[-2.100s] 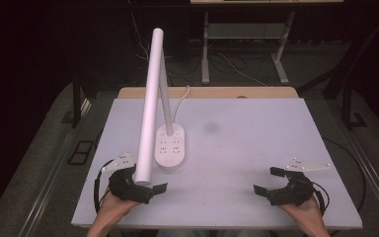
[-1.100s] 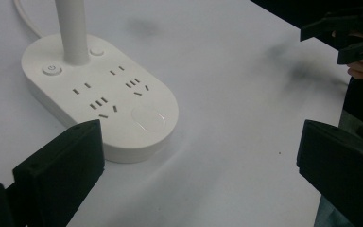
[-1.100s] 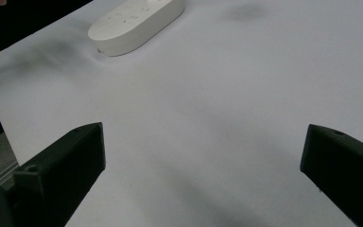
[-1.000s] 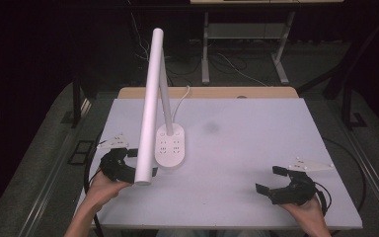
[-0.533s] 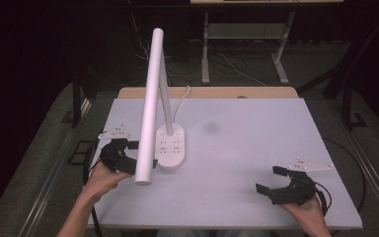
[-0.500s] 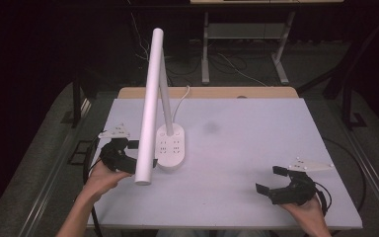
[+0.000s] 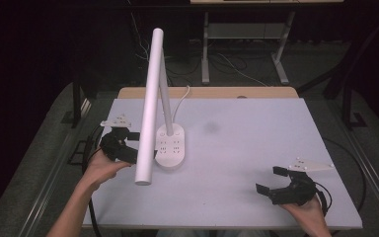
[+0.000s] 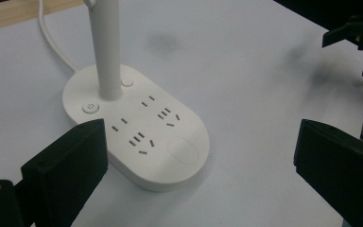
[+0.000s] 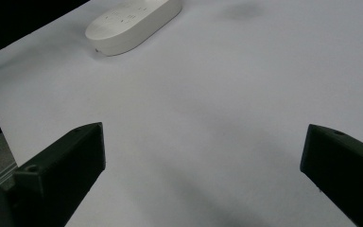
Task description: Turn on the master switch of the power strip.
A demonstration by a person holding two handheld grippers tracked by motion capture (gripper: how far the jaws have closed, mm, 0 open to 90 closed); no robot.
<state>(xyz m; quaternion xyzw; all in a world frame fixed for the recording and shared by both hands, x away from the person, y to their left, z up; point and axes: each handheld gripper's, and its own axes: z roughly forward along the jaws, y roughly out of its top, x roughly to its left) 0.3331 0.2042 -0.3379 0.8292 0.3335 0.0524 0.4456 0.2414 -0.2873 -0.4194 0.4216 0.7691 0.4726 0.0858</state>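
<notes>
A white desk lamp stands left of centre on the table. Its oval base (image 7: 170,145) carries sockets, and its long tube head (image 7: 149,108) slants toward me. My left gripper (image 7: 132,145) is open just left of the base, partly hidden behind the tube. In the left gripper view the base (image 8: 137,127), the stem (image 8: 105,47) and a round power button (image 8: 90,107) lie between and ahead of the wide-apart jaws of the left gripper (image 8: 201,142). My right gripper (image 7: 267,179) rests open near the front right. In its own view the right gripper (image 9: 203,142) holds nothing, with the base (image 9: 132,21) far off.
The pale tabletop (image 7: 256,133) stretches wide between the lamp and my right hand. The lamp's white cord (image 7: 180,101) runs off the far edge over a wooden strip (image 7: 212,92). Dark floor, cables and desk legs lie beyond. The right gripper (image 8: 359,42) appears distantly in the left gripper view.
My left gripper has moved away from the front edge, up alongside the lamp base. The right gripper has hardly shifted.
</notes>
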